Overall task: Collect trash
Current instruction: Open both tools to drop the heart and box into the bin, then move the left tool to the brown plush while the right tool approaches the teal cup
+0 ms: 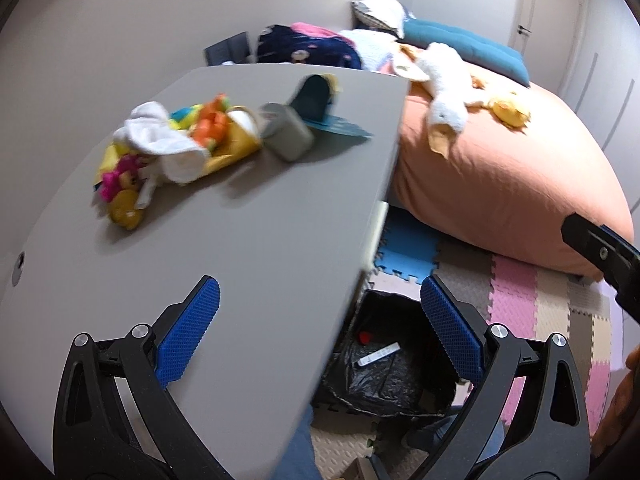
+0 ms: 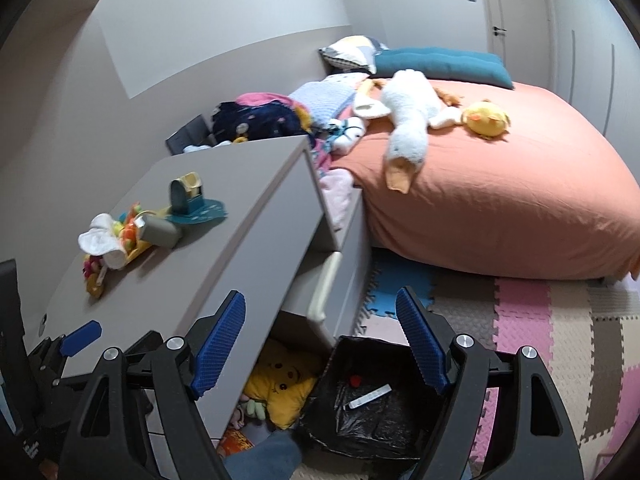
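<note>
Left wrist view
My left gripper [image 1: 320, 328]: jaws spread wide with nothing between the blue pads; one finger over the desk top, the other over the bin.
Desk [image 1: 248, 216]: grey top, my landmark here; its right edge runs down the middle of the view.
Pile of trash [image 1: 168, 148]: on the far left part of the desk, a jumble of white crumpled tissue, yellow, orange and pink scraps; blurred, so I cannot name each piece.
Grey container [image 1: 286, 136]: lying on its side on the desk, touching the right end of the pile.
Teal tape dispenser [image 1: 320, 108]: just behind the grey container, near the desk's far edge.
Trash bin [image 1: 384, 376]: on the floor right of the desk, lined with a black bag.
White strip [image 1: 378, 354]: inside the bin, with a small red bit [image 1: 364, 337] beside it.
Bed [image 1: 500, 168]: beyond the desk's right edge, orange cover.
Plush goose [image 1: 444, 92]: white, lying on the bed.
My right gripper [image 1: 600, 256]: only a black part at the right border; from here I cannot tell its state.

Right wrist view
My right gripper [image 2: 320, 348]: fingers apart and empty, over the bin beside the desk [image 2: 224, 240].
Trash bin [image 2: 360, 412]: below the desk's near corner, same white strip [image 2: 370, 396] inside.
Pile of trash [image 2: 112, 240]: on the desk's left part.
Yellow plush [image 2: 280, 384]: under the desk, left of the bin.
Foam mat [image 2: 520, 320]: pink, beige and blue tiles on the floor right of the bin.
</note>
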Tool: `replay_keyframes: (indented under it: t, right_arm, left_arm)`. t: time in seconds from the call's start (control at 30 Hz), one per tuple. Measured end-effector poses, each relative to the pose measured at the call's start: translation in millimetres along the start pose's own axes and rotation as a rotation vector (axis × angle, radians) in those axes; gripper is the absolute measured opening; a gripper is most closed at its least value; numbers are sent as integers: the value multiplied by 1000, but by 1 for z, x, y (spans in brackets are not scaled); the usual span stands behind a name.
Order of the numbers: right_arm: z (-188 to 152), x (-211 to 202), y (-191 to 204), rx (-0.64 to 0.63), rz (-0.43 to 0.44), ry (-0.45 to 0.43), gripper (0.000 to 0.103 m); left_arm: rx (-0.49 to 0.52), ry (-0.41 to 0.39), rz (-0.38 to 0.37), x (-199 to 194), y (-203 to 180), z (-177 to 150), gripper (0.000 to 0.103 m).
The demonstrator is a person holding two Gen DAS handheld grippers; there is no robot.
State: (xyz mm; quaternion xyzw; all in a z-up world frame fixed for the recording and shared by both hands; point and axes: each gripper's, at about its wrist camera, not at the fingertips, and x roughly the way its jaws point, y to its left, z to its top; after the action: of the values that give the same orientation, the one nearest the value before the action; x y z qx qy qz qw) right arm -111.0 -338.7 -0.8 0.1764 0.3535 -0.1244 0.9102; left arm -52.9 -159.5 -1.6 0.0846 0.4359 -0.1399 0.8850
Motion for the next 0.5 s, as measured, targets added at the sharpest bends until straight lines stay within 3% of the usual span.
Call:
replay_keyframes:
  t: [0.5]
  right_arm:
    - [17, 36, 73, -89, 77, 39, 78]
  left_arm:
    - [-127, -3, 80, 7, 91, 15, 97]
